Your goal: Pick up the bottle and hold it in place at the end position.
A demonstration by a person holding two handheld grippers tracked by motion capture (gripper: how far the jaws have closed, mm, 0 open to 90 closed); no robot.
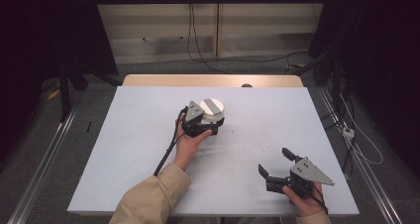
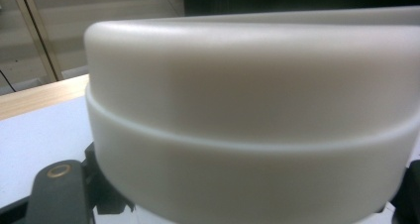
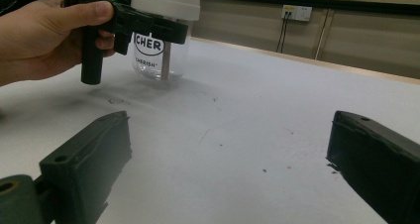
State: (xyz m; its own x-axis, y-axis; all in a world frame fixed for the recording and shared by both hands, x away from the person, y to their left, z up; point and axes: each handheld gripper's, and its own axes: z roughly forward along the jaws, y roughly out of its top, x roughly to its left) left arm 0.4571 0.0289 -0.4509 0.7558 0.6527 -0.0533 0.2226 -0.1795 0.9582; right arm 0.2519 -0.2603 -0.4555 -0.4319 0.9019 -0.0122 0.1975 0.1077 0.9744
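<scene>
The step in hand looks like taking hold of the jar [image 1: 212,111]: the left gripper [image 1: 216,120] has its fingers [image 3: 171,33] clasped about the jar just under the white lid [image 3: 166,3], one finger on each side of the clear body, and the left gripper view has the lid's wall pressed right up between them, so the grasp reads as firm. The jar stands upright on the bench [image 1: 138,149], and whether its base rests on the surface or hangs just above it cannot be told. The right gripper [image 1: 277,164] sits well apart from the jar, low over the near right part of the bench, with its fingers [image 3: 86,164] spread wide and nothing between them. Judged from this, the next move calls either for a steady lift with the jar kept upright, or for the right gripper to come across and close on the lid while the left holds the body still; a twist would want the left fingers kept tight so the smooth body does not slip. The bench has a pale grey-blue top, lightly scuffed with dark marks beyond the right fingers, and a wooden edge on its far side. Behind it are pale wall panels, a socket [image 3: 295,12] with hanging cables [image 1: 190,30], a grey floor and dark curtains on both sides.
</scene>
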